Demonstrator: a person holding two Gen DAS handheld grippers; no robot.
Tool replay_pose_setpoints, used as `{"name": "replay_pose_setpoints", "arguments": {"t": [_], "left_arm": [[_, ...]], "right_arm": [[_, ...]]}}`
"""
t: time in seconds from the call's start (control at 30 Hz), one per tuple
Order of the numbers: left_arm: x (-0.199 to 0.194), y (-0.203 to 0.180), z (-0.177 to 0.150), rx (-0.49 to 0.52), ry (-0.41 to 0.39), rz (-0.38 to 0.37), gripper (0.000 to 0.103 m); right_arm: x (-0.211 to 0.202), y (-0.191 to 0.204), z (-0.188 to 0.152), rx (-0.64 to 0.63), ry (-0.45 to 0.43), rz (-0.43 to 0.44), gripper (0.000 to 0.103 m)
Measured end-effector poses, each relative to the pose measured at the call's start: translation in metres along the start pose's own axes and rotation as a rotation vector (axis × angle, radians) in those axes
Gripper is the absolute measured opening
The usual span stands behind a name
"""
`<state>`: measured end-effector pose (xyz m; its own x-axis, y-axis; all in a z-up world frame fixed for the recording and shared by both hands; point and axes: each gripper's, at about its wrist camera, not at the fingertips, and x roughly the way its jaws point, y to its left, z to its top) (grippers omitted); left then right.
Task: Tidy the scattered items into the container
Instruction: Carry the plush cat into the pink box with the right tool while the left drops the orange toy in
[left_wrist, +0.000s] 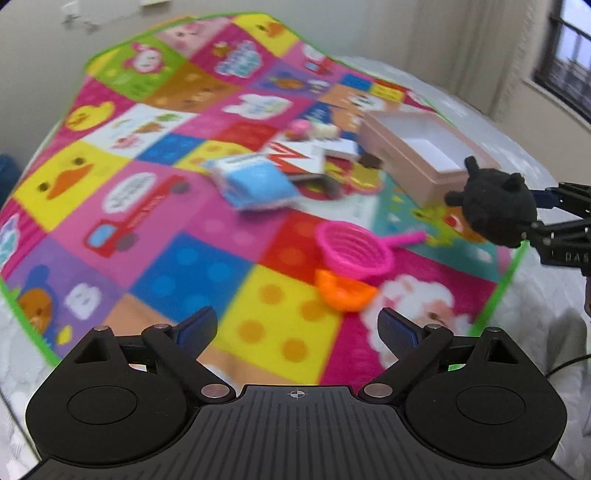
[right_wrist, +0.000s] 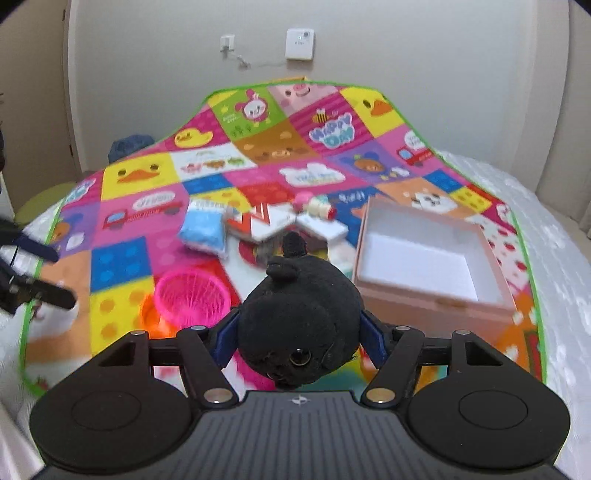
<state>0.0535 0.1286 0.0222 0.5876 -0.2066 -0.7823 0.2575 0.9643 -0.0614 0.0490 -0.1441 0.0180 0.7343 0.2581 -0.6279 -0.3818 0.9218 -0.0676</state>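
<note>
Your right claw (right_wrist: 299, 341) is clamped on the black plush toy (right_wrist: 299, 317), blue pads pressed into its round body at both flanks, toy lifted off the play mat (right_wrist: 122, 266). Plush reads light, soft, squashy; the pile gives friction, so slip looks unlikely. Hold at the widest part of the body as now, not by the small ears, which would likely flop and twist.

Pink box (right_wrist: 428, 299) sits at one o'clock of the toy in the right wrist view, open top, white inside, nothing seen in it. Judged next need: carry the toy over the near wall and let go inside.

Your left claw (left_wrist: 297, 334) is released, jaws wide, nothing between them. Ahead of it at one o'clock: pink strainer (left_wrist: 352, 249) touching the orange cup (left_wrist: 343, 291). Both look like thin, light, stiff plastic; take the rim. Blue packet (left_wrist: 258, 181) lies at eleven o'clock; a crinkly, slick pouch, I judge.
</note>
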Motion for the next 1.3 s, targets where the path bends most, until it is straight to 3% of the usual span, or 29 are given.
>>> {"name": "replay_pose_setpoints", "arguments": {"t": [0.13,0.2,0.27,0.33,0.4,0.53,0.77,1.07,1.3], "left_arm": [[0.046,-0.041,0.001,0.08,0.064,0.043,0.097],[0.078,-0.057,0.0,0.148,0.097,0.142,0.097],[0.1,-0.061,0.001,0.164,0.12,0.206,0.081],[0.107,-0.06,0.004,0.129,0.113,0.195,0.076],[0.106,-0.061,0.007,0.102,0.098,0.197,0.063],[0.096,-0.072,0.009,0.058,0.106,0.207,0.063],[0.057,-0.136,0.007,0.113,0.089,0.054,0.063],[0.046,-0.197,0.046,0.172,-0.069,0.002,0.063],[0.051,-0.204,0.101,0.162,-0.312,-0.028,0.063]], "right_arm": [[-0.008,-0.004,-0.023,0.023,0.055,0.002,0.067],[-0.011,-0.005,-0.033,0.03,0.073,0.008,0.067],[-0.018,-0.007,-0.039,0.039,0.072,0.003,0.067],[-0.024,-0.012,-0.044,0.073,0.065,0.002,0.067],[-0.028,-0.018,-0.047,0.094,0.062,0.006,0.067],[-0.029,-0.026,-0.051,0.095,0.081,-0.009,0.067],[-0.053,-0.048,-0.047,0.085,0.046,-0.056,0.067],[-0.078,-0.087,-0.034,0.09,-0.008,-0.122,0.067],[-0.088,-0.139,0.004,0.18,-0.097,-0.141,0.067]]}}
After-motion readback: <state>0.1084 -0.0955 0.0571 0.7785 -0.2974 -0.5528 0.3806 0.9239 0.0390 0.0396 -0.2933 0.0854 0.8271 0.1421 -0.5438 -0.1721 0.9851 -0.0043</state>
